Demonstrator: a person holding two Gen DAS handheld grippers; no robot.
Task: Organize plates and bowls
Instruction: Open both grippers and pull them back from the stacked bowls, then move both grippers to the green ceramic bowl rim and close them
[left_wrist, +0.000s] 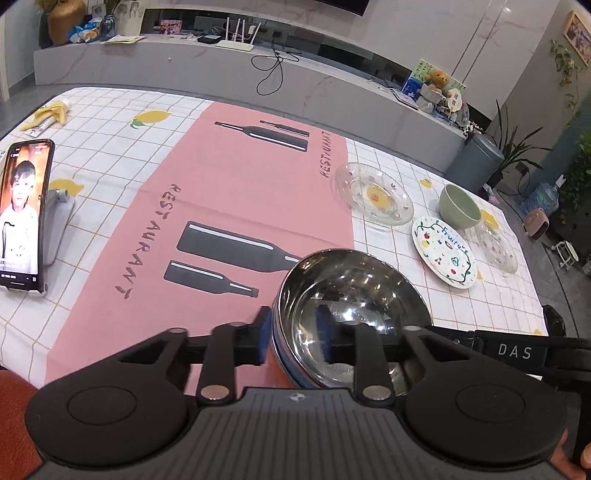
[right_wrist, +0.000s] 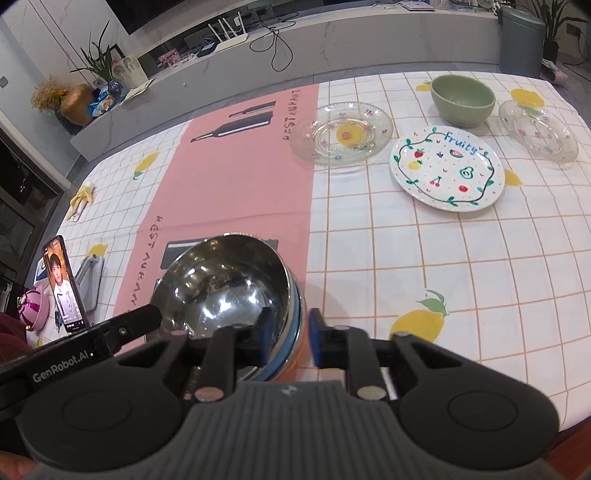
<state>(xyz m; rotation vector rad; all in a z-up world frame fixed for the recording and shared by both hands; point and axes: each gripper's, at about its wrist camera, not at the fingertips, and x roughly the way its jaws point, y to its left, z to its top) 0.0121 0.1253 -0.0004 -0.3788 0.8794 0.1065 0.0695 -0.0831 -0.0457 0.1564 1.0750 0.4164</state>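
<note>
A shiny steel bowl (left_wrist: 351, 302) sits near the front edge of the table, nested on an orange and blue bowl (right_wrist: 295, 350). My left gripper (left_wrist: 291, 336) is shut on its left rim, one pad inside and one outside. My right gripper (right_wrist: 290, 336) is shut on its right rim (right_wrist: 291, 295) the same way. Farther back stand a green bowl (right_wrist: 461, 99), a white "Fruity" plate (right_wrist: 447, 168), a large glass plate (right_wrist: 341, 133) and a smaller glass plate (right_wrist: 539, 129).
A phone (left_wrist: 24, 214) on a stand plays video at the left. A pink placemat (left_wrist: 221, 206) covers the middle of the checked tablecloth. A yellow cloth (left_wrist: 51, 114) lies at the far left corner. A long grey counter (left_wrist: 236, 70) runs behind the table.
</note>
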